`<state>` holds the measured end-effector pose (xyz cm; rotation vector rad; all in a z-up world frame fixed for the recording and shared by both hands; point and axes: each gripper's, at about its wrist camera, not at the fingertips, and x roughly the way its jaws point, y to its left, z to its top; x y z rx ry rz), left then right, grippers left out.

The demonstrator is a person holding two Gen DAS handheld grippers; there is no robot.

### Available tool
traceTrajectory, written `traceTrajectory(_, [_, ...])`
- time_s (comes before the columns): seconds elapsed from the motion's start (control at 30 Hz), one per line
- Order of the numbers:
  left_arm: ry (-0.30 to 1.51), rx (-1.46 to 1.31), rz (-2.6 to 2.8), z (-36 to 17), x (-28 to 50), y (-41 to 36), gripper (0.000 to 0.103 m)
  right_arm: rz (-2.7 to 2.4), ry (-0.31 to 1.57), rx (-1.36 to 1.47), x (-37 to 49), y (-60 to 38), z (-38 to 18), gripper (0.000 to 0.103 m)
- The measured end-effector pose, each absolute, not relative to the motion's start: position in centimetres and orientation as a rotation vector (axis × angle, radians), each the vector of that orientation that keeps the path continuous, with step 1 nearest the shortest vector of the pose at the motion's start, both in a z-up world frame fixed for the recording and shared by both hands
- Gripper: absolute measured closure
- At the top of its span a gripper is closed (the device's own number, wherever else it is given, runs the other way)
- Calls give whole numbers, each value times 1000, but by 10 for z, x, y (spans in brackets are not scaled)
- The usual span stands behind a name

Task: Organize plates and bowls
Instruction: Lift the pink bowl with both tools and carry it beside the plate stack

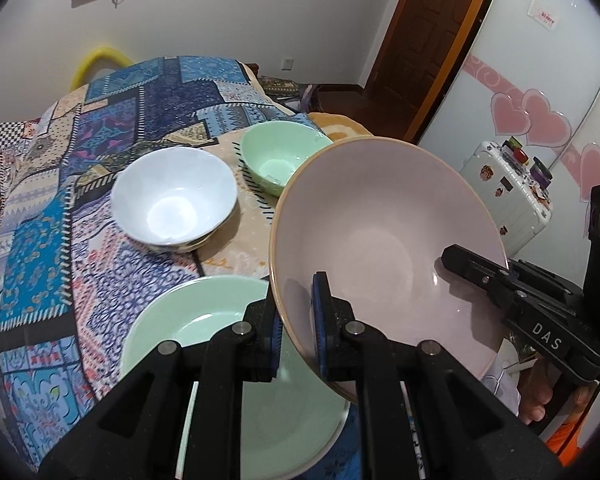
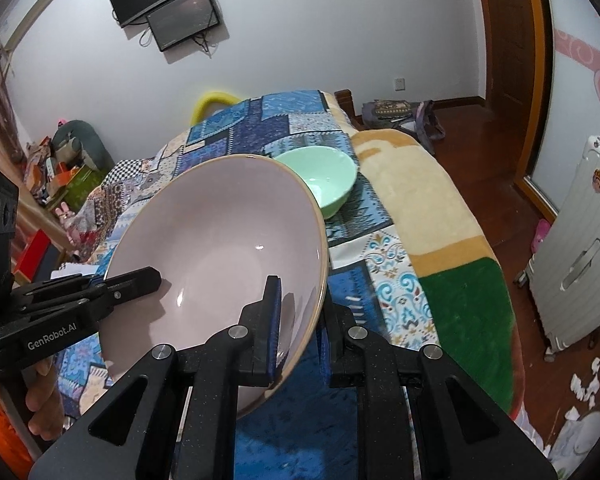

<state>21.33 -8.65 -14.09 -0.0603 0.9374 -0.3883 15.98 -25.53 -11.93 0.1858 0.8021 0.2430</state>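
A large pink bowl (image 1: 384, 216) with a tan rim is held in the air between both grippers, above the bed. My left gripper (image 1: 298, 330) is shut on its left rim; my right gripper (image 2: 298, 334) is shut on its right rim (image 2: 220, 232). The right gripper also shows in the left wrist view (image 1: 476, 270), and the left gripper in the right wrist view (image 2: 132, 282). Below lies a pale green plate (image 1: 204, 320). A white bowl (image 1: 175, 200) and a green bowl (image 1: 280, 156) stand on the bed further back; the green bowl also shows in the right wrist view (image 2: 328, 184).
The bed has a blue patchwork cover (image 1: 100, 184) and a beige and green blanket (image 2: 440, 232). A white suitcase (image 2: 580, 248) stands to the right on the wooden floor. A door (image 1: 432, 32) is at the back right. Clutter (image 2: 60, 172) lies left of the bed.
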Motion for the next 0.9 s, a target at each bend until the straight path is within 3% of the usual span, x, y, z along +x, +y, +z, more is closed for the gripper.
traceTrajectory(0.9, [857,-170,-178,-114,126,58,90,463,798,88,132,-122,-113,88])
